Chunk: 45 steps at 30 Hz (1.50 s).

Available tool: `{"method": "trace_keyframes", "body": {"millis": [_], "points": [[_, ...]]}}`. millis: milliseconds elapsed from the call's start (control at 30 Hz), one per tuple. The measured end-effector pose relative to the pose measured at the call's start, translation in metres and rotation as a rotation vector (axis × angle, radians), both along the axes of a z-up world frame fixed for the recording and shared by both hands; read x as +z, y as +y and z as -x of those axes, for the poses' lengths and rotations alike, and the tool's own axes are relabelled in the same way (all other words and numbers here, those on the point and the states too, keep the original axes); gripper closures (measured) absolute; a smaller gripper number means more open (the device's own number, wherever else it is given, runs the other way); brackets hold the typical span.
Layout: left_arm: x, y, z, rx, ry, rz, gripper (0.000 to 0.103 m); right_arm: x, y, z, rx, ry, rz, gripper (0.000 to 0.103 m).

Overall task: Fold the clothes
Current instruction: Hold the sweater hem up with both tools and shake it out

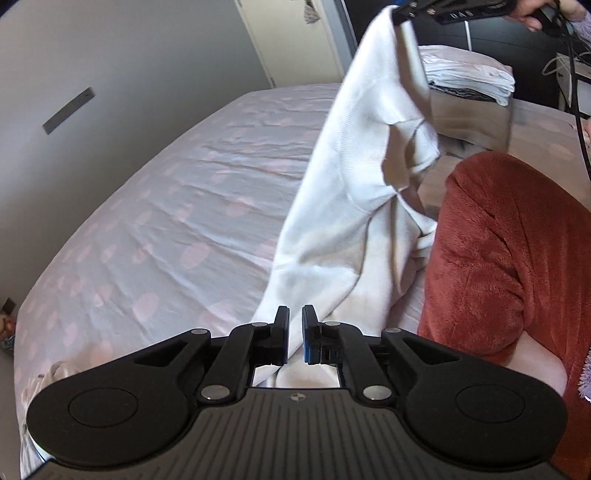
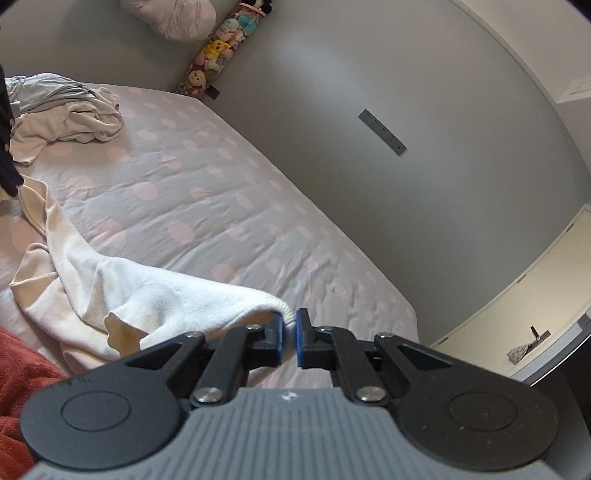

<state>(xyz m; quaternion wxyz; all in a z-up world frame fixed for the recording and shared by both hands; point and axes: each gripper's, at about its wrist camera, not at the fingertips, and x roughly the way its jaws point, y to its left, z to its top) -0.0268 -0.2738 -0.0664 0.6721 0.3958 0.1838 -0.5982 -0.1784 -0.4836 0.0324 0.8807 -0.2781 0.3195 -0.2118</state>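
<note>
A white garment (image 1: 343, 206) hangs stretched above a bed with a pink dotted cover (image 1: 177, 192). My left gripper (image 1: 295, 325) is shut on the garment's lower end. The right gripper (image 1: 400, 16) appears at the top of the left wrist view, held by a hand, pinching the cloth's upper end. In the right wrist view my right gripper (image 2: 292, 326) is shut on a ribbed edge of the white garment (image 2: 155, 299), which trails down to the left over the bed (image 2: 221, 206).
A rust-red fleece (image 1: 517, 258) lies on the bed to the right. Folded pale clothes (image 1: 469, 77) are stacked at the far side. A crumpled clothes pile (image 2: 62, 110) lies near the bed's head. Grey wall (image 2: 406, 110) runs along the bed's far side.
</note>
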Motion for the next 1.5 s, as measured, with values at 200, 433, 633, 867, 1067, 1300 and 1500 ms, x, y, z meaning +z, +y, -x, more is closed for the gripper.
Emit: {"method": "trace_keyframes", "body": {"millis": [200, 433, 633, 867, 1067, 1300, 1500], "points": [[-0.035, -0.056, 0.014, -0.096, 0.028, -0.018, 0.097, -0.017, -0.028, -0.01, -0.033, -0.005, -0.042, 0.095], [-0.068, -0.1, 0.008, -0.123, 0.024, -0.067, 0.093, -0.031, -0.062, -0.01, -0.062, -0.02, -0.12, 0.095], [-0.091, -0.121, 0.0, -0.121, 0.059, -0.12, 0.082, -0.043, -0.082, -0.011, -0.071, -0.026, -0.185, 0.095], [-0.111, -0.142, -0.016, -0.076, 0.088, -0.158, 0.072, -0.06, -0.1, -0.011, -0.076, -0.025, -0.23, 0.095], [-0.126, -0.154, -0.047, -0.001, 0.222, -0.166, 0.059, -0.076, -0.119, -0.011, -0.096, -0.028, -0.271, 0.095], [-0.131, -0.154, -0.05, 0.013, 0.247, -0.162, 0.077, -0.093, -0.134, -0.015, -0.125, -0.024, -0.313, 0.095], [-0.102, -0.139, -0.059, 0.063, 0.254, -0.115, 0.095, -0.094, -0.137, -0.015, -0.149, -0.026, -0.312, 0.095]]}}
